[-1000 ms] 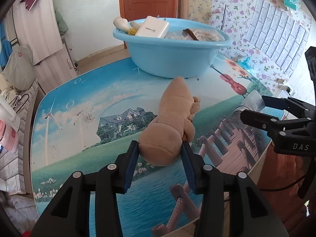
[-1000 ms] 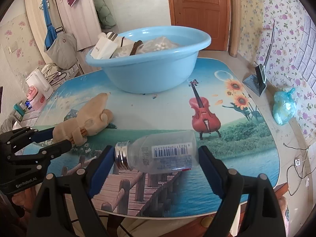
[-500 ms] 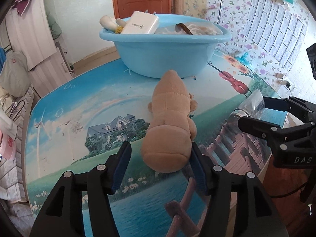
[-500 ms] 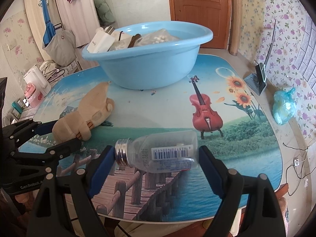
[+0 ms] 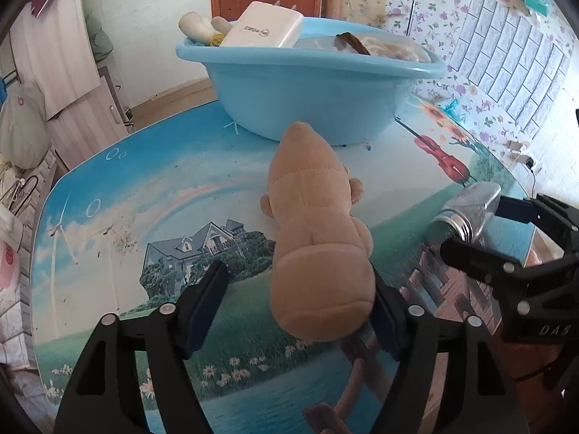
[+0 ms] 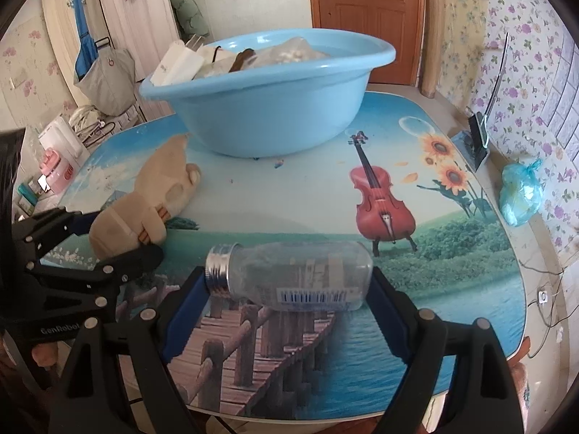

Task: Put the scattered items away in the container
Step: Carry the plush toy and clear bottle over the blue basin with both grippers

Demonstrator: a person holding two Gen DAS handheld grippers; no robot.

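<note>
Tan plush toy [image 5: 318, 246] and clear bottle [image 6: 293, 278] lie on the table [image 5: 152, 188] before the blue basin [image 5: 307, 97], each framed by spread jaws: left gripper [image 5: 296, 307] and right gripper [image 6: 282, 303], neither visibly clamping. Step: grasping; next, close, lift, carry to basin. Only the right view shows the bottle's barcode.

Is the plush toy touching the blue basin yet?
Cannot tell. In both wrist views the plush toy's far end overlaps the blue basin's lower wall, hiding any gap.
</note>
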